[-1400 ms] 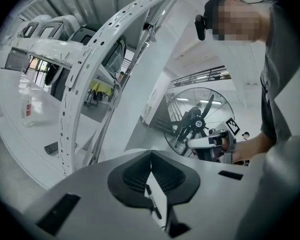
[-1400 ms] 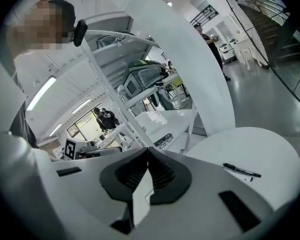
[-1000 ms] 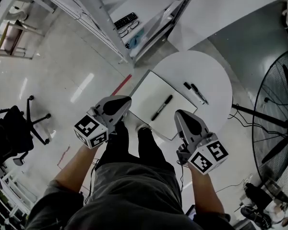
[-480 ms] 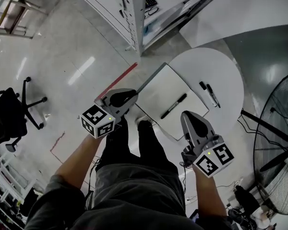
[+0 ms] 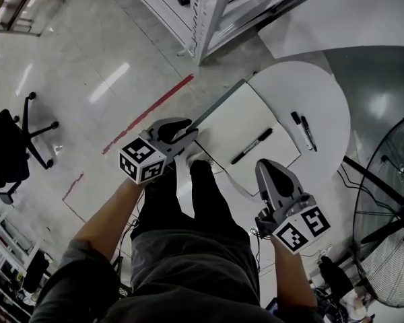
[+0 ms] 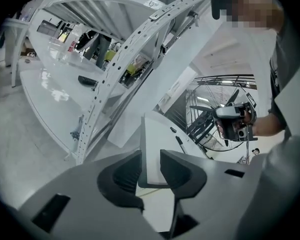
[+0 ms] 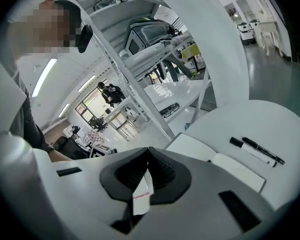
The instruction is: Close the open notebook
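The open notebook (image 5: 237,121) lies on the round white table (image 5: 320,93) with a black marker (image 5: 251,147) across its pages. My left gripper (image 5: 188,134) is at the notebook's near left corner. Its jaws have just been opening. In the left gripper view they stand apart (image 6: 151,156), with the notebook's corner (image 6: 157,139) showing in the gap and no pad pressing on it. My right gripper (image 5: 264,165) hovers short of the notebook's near right edge. It is shut (image 7: 149,151), with a small white tag hanging at its pads. The notebook's pages (image 7: 202,146) lie beyond it.
Two pens (image 5: 303,130) lie on the table right of the notebook, also seen as pens (image 7: 257,151) in the right gripper view. A large standing fan (image 5: 390,227) is at the right, a metal shelf frame (image 5: 209,19) beyond the table, an office chair (image 5: 13,140) far left.
The left gripper has dropped toward the notebook's left corner and its jaws have gone from shut to apart. The right gripper has sunk a little and stays shut.
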`<move>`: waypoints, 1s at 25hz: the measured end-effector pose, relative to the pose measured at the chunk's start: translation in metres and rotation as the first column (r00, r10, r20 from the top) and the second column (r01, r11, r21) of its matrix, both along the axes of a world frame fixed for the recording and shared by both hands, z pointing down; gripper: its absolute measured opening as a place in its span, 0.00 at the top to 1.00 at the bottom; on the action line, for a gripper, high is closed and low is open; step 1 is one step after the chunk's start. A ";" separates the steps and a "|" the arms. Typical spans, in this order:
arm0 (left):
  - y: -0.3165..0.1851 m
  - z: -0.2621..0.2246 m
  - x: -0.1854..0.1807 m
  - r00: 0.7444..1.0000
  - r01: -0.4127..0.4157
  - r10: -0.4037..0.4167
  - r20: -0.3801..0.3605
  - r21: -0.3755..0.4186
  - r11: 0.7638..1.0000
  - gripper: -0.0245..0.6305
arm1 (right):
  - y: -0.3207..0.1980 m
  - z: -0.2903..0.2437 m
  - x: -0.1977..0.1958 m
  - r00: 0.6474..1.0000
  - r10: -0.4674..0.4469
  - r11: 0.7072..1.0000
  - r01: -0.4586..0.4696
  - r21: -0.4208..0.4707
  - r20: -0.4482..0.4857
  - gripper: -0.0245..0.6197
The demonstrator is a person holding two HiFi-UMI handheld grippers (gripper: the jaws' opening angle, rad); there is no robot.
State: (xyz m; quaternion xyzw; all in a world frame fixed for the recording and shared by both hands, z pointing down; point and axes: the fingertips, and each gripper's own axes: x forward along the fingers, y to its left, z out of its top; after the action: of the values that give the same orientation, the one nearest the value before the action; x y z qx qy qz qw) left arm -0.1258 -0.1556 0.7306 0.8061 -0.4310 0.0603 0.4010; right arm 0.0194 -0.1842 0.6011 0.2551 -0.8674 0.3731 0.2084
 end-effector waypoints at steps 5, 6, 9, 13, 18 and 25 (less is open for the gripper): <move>0.006 0.018 0.005 0.999 -0.024 0.023 -0.031 -0.031 0.999 0.73 | 0.004 0.008 -0.002 1.000 -0.012 1.000 0.012 -0.008 -0.020 0.93; 0.007 0.021 0.005 0.999 -0.028 0.027 -0.039 -0.038 0.999 0.71 | 0.005 0.010 -0.002 1.000 -0.013 1.000 0.013 -0.010 -0.024 0.93; 0.010 0.029 0.008 0.997 -0.034 0.030 -0.066 -0.056 0.998 0.68 | 0.006 0.014 -0.002 1.000 -0.012 1.000 0.012 -0.017 -0.027 0.93; 0.016 0.034 0.014 0.991 -0.058 0.046 -0.129 -0.094 0.994 0.67 | 0.007 0.015 -0.003 0.999 -0.013 1.000 0.012 -0.025 -0.030 0.93; 0.019 0.037 0.017 0.985 -0.073 0.053 -0.163 -0.122 0.990 0.69 | 0.007 0.012 -0.003 0.999 -0.009 1.000 0.008 -0.026 -0.035 0.93; 0.019 0.027 0.015 0.989 -0.080 0.066 -0.130 -0.104 0.991 0.82 | 0.006 0.009 0.004 1.000 0.016 1.000 -0.016 -0.017 -0.021 0.93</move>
State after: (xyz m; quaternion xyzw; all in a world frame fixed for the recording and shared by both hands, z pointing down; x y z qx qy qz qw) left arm -0.1107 -0.1368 0.7580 0.8004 -0.3710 0.0472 0.4686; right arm 0.0230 -0.1786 0.6098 0.2641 -0.8597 0.3796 0.2168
